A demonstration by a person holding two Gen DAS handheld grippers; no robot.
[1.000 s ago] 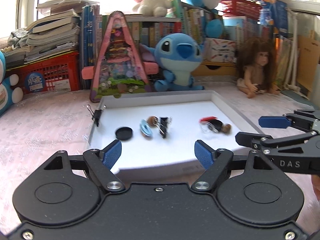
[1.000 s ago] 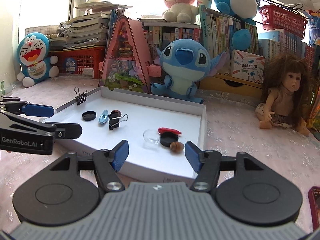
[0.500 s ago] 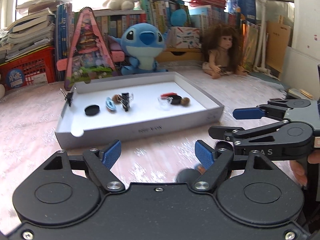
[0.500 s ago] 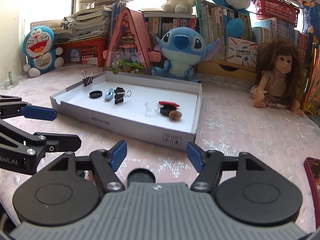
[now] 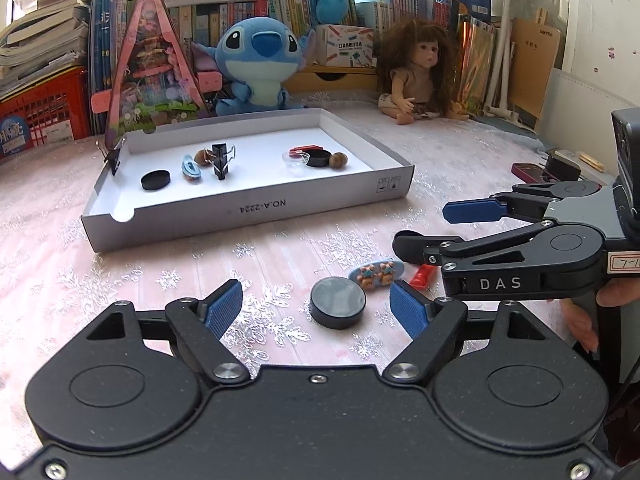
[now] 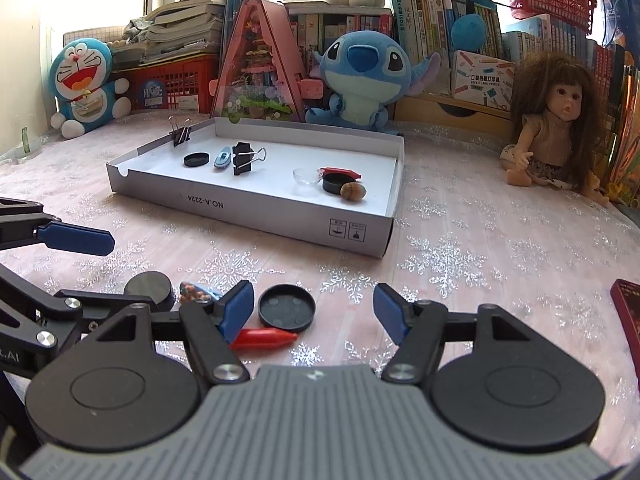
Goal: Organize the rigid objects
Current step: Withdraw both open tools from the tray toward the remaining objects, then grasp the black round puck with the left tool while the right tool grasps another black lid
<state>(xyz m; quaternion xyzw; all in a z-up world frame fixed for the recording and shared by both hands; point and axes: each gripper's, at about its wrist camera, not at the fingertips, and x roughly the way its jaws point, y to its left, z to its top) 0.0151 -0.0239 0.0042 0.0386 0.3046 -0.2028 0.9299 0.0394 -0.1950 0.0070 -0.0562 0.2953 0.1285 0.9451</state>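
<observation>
I judge the sorting partly done: several small pieces lie inside the shallow white cardboard tray (image 5: 256, 208). In front of it, on the worktop, wait a solid black round disc (image 5: 338, 307), a black round cap (image 6: 286, 311), a red clip (image 6: 264, 337) and a blue oval clip (image 5: 376, 273). My left tongs (image 5: 316, 308) and right tongs (image 6: 314, 312) gape, holding nothing.

Bright daylight pours in from windows far beyond the fingers, blown out to white at the upper left in both views. The white tray (image 5: 256, 210) ahead of the fingers is evenly lit, with soft shadows under its small contents. Both pictures are sharp at the middle; the fisheye bends the edges and blackens the corners.
</observation>
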